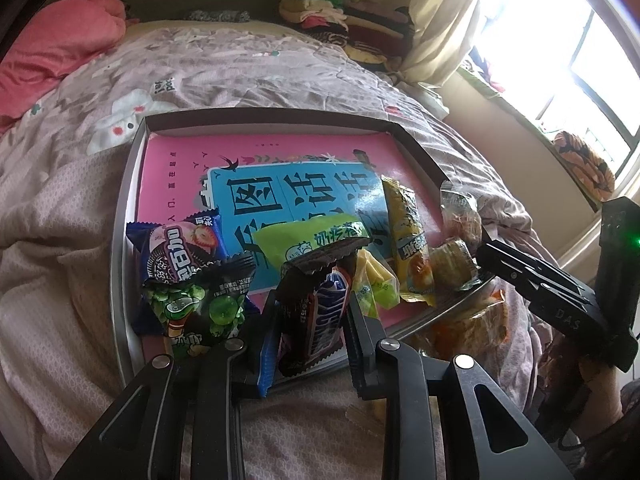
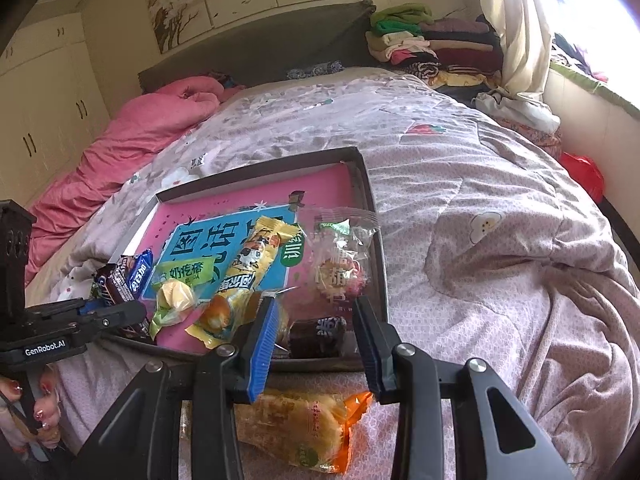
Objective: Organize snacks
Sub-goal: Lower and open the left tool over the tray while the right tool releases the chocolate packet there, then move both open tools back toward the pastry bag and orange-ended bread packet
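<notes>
Snickers bar: dark wrapper, upright-ish, pinched btwn the left gripper fingers, over the tray's near edge.
Tray: shallow, dark rim, sits on the bed quilt; pink book lines its floor. Snacks crowd the near half, far half is bare.
Step (my read): set the bar down inside the tray w/ the rest.
How to do it well: carry it fwd past the near rim, lower till the wrapper rests on the book, pick a gap so it doesn't land on the green pea pack at near-left or the yellow-green pack just behind; let go only once it lies flat.
Left claw: narrowly open, closed onto the bar, both pads touching the wrapper.
Right gripper: fingers wide apart, holding nothing, hovering at the tray's near-right corner.
Orange pastry pack: off the tray, on the quilt just below the right claw; prob. next pick.
Risk: slick wrapper may slip or tip if released early.
</notes>
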Action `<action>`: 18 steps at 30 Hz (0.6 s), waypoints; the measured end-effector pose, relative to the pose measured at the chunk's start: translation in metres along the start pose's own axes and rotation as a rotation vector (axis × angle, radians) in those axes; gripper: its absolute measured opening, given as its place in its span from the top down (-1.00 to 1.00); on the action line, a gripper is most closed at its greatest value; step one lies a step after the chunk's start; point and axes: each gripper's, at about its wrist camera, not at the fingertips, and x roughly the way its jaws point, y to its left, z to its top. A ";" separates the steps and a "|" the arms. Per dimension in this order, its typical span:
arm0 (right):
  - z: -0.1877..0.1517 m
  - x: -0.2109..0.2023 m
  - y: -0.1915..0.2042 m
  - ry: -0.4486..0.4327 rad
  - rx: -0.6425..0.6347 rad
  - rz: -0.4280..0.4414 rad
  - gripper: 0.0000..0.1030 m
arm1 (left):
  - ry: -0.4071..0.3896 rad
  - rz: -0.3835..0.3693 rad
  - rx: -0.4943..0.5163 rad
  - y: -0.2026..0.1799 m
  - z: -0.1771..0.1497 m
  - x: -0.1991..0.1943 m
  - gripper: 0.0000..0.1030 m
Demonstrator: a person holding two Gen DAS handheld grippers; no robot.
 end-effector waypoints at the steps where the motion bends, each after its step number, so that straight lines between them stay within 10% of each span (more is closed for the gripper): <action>1: 0.000 -0.001 0.000 0.000 0.002 0.001 0.25 | -0.001 0.000 -0.001 0.000 0.000 0.000 0.41; 18: 0.000 -0.029 0.002 -0.033 0.024 0.046 0.12 | -0.045 -0.026 -0.004 -0.001 0.004 -0.024 -0.14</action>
